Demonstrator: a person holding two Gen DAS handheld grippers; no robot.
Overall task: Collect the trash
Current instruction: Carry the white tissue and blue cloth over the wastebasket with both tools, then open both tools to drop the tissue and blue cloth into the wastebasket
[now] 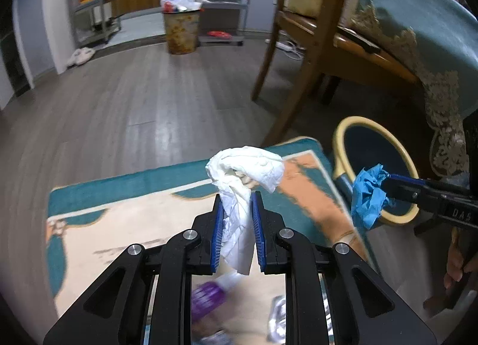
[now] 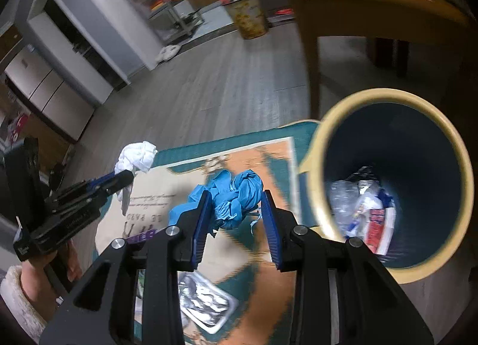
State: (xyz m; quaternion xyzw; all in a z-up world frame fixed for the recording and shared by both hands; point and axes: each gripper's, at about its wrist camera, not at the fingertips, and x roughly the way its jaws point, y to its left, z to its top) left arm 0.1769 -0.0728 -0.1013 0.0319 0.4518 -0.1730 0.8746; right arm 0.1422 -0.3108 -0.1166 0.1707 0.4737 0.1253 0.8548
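Observation:
My left gripper point(image 1: 236, 195) is shut on a crumpled white tissue point(image 1: 248, 171), which bulges above the blue pads and hangs down between them. The same tissue point(image 2: 136, 155) and left gripper point(image 2: 127, 176) show at the left of the right wrist view. My right gripper point(image 2: 234, 195) is shut on a wad of crumpled blue paper point(image 2: 233, 195), held above the rug just left of the bin. In the left wrist view that blue paper point(image 1: 369, 195) hangs over the rim of the dark blue bin with a cream rim point(image 1: 343, 139). The bin point(image 2: 322, 136) holds some wrappers and plastic.
A teal, cream and orange rug point(image 1: 134, 219) lies below, with a purple bottle point(image 1: 206, 297) and crumpled foil point(image 1: 277, 315) on it; a foil tray point(image 2: 206, 306) lies there too. A wooden chair point(image 1: 298, 46) and a teal-clothed table point(image 1: 418, 16) stand beside the bin. A full waste basket point(image 1: 180, 31) stands far off.

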